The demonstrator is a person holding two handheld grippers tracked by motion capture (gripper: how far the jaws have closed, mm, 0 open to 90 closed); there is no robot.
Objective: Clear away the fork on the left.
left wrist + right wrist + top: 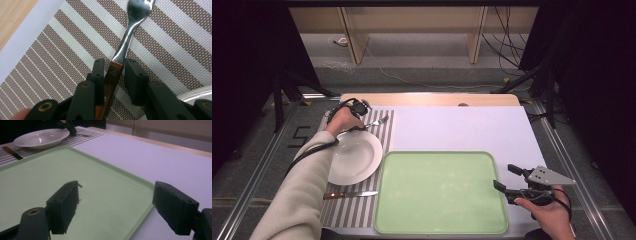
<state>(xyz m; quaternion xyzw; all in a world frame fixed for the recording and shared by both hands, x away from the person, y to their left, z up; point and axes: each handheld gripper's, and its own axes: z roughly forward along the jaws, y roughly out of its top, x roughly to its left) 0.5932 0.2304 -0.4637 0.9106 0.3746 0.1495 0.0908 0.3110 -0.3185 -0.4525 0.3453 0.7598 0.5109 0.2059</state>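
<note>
A fork [377, 121] with a wooden handle lies on the striped placemat [386, 131], just beyond a white plate [357, 157]. My left gripper [363, 120] is down at the fork's handle. In the left gripper view the jaws straddle the fork [130, 30] at the top of its handle with small gaps on both sides, so my left gripper [114, 63] is open. My right gripper [503, 176] hovers open over the right edge of the green tray [439, 190], with nothing between its fingers. The right gripper view shows the tray [37, 175] below my right gripper [116, 188].
A knife [349, 194] with a wooden handle lies on the placemat in front of the plate. A pale cover [462, 127] spans the table behind the tray. The plate's rim [200, 93] sits close to the left gripper. Cables run across the floor beyond the table.
</note>
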